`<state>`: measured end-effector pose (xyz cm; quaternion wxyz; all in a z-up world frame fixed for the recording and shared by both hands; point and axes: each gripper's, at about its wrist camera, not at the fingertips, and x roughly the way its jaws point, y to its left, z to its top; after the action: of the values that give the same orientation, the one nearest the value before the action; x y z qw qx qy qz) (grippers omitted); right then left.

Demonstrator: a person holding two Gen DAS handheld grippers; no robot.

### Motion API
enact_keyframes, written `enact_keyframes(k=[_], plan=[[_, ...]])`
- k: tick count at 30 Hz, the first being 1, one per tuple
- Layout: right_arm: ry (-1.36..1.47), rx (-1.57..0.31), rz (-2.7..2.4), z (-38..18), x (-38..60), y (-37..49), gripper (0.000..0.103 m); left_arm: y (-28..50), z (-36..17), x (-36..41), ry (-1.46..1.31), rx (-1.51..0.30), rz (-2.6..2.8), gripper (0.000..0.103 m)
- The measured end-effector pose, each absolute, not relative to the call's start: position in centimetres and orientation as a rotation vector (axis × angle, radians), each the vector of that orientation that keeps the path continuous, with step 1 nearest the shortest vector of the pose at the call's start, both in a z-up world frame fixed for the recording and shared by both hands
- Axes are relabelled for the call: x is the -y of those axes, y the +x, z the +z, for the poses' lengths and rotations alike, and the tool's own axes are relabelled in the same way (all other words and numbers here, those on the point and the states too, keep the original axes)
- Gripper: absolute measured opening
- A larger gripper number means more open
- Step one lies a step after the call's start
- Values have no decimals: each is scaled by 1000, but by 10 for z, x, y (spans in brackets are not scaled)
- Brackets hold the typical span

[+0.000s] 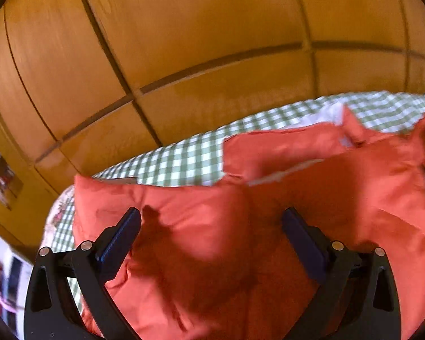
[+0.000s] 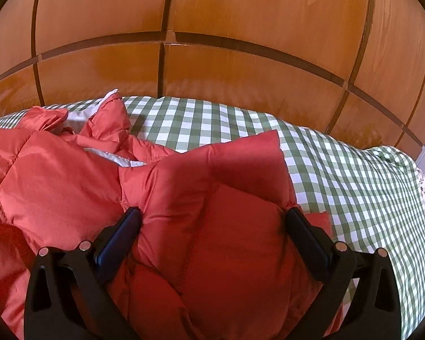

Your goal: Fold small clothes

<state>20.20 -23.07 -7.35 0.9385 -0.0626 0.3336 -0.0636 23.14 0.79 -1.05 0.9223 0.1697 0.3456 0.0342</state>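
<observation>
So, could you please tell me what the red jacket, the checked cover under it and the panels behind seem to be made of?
Jacket: probably thin nylon or polyester shell with padding; it has a slight sheen and puffy stitched sections, and a white lining shows.
Cover: likely woven cotton; matte green-and-white check, softly creased.
Panels: wood or wood veneer, glossy; grain and reflections show.
</observation>
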Motion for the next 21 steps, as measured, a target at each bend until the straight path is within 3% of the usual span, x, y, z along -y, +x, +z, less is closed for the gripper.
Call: enact_keyframes(k=[12,21], plan=[[-46,-718,-113,-80,241,212,101,279,-54,-55,151,-779,89,100],[-58,-714,-116,-82,240,213,101,250,-32,-67,184,-760,117,100]])
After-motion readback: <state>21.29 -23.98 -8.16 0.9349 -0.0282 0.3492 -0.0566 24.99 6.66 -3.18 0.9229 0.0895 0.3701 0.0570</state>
